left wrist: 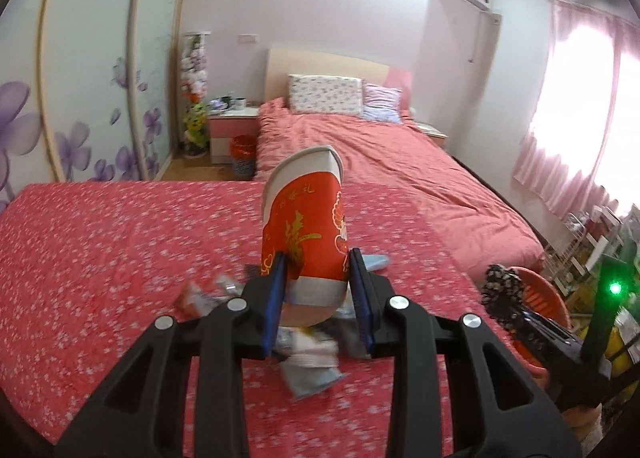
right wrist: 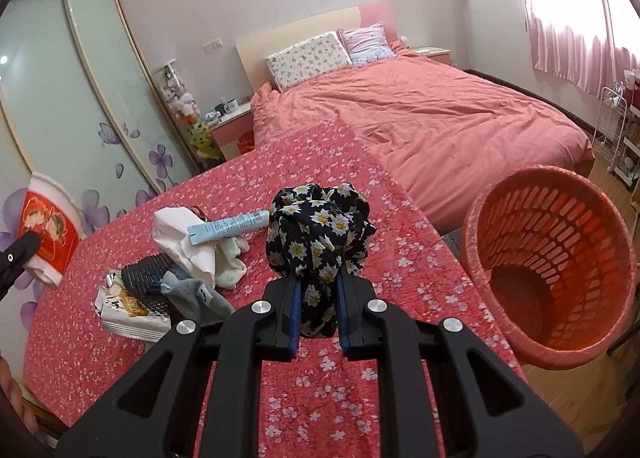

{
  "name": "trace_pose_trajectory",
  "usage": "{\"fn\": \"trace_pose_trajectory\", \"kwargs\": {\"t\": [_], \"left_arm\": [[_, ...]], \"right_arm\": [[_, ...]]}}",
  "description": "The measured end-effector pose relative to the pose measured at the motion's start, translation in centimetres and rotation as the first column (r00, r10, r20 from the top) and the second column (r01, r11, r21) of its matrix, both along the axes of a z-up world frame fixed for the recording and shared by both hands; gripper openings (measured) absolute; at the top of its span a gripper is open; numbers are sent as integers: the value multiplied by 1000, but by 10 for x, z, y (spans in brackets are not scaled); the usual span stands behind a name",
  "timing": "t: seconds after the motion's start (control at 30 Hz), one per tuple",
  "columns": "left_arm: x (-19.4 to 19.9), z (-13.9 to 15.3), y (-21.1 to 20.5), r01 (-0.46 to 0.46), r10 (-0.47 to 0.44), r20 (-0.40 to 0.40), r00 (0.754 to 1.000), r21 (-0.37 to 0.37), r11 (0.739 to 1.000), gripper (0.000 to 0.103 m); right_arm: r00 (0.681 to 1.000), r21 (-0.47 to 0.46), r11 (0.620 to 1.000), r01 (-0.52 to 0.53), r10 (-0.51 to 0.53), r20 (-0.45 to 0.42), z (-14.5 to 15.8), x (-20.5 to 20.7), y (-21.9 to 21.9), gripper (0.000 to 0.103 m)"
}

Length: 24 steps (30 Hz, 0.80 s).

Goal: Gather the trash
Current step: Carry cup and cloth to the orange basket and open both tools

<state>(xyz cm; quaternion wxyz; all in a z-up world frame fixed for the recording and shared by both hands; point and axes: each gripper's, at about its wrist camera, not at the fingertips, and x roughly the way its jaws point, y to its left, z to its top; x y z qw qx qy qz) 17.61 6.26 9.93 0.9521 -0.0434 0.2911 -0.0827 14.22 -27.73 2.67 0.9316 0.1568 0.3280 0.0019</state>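
My left gripper (left wrist: 318,278) is shut on a red and white paper cup (left wrist: 306,225) and holds it upright above the red flowered table (left wrist: 100,258); the cup also shows in the right wrist view (right wrist: 50,232). My right gripper (right wrist: 318,298) is shut on a bunched black floral cloth (right wrist: 318,230), held over the table near its right edge. An orange slotted bin (right wrist: 548,270) stands tilted just off the table's right side; it also shows in the left wrist view (left wrist: 540,298). Loose trash lies on the table: a blue tube (right wrist: 228,226), white cloth (right wrist: 180,238), a snack wrapper (right wrist: 128,310).
A grey sock (right wrist: 196,294) and a dark mesh item (right wrist: 144,278) lie in the pile. A bed with pink cover (right wrist: 440,117) stands behind the table. A wardrobe with purple flowers (left wrist: 80,117) is on the left. A small bin (left wrist: 242,157) stands by the nightstand.
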Motion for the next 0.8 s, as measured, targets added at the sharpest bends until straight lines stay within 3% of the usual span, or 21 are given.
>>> {"fn": "trace_pose_trajectory", "kwargs": {"t": [0.4, 0.63, 0.8], "left_arm": [[14, -9, -100, 201, -201, -10, 979, -18, 979, 31], [22, -25, -168, 317, -319, -33, 947, -42, 947, 31], [27, -41, -215, 406, -410, -50, 911, -67, 911, 31]], "right_arm": [[993, -3, 995, 97, -96, 63, 21, -22, -56, 15], [983, 16, 986, 165, -166, 84, 22, -40, -103, 14], [970, 44, 973, 226, -229, 80, 15, -49, -139, 15]]}}
